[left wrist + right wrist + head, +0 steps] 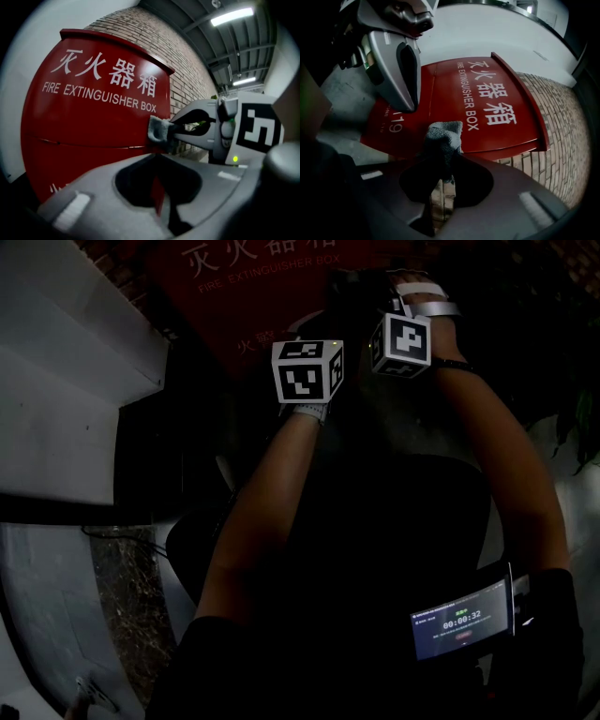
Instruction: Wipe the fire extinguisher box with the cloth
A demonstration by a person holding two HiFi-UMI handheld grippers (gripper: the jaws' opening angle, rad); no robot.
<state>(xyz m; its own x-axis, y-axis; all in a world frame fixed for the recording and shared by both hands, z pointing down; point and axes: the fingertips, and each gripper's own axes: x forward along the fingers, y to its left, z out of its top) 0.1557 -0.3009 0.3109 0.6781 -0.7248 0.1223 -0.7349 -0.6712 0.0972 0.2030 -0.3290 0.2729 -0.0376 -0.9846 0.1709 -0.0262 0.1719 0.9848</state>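
The red fire extinguisher box (84, 122) has white lettering and stands against a brick wall. It fills the middle of the right gripper view (497, 122) and shows dimly at the top of the head view (244, 277). My right gripper (440, 147) is shut on a grey cloth (443, 133). In the left gripper view the cloth (158, 129) is pressed on the box's front by the right gripper (172, 133), just under the lettering. My left gripper (159, 199) is shut with nothing in it and hangs close beside the box (408, 104). Both marker cubes (307, 371) are raised side by side.
A brick wall (187, 70) runs behind and to the right of the box. A white panel (66, 381) stands to the left. A small lit screen (461, 622) sits on the person's right forearm. Ceiling lights (232, 16) are overhead.
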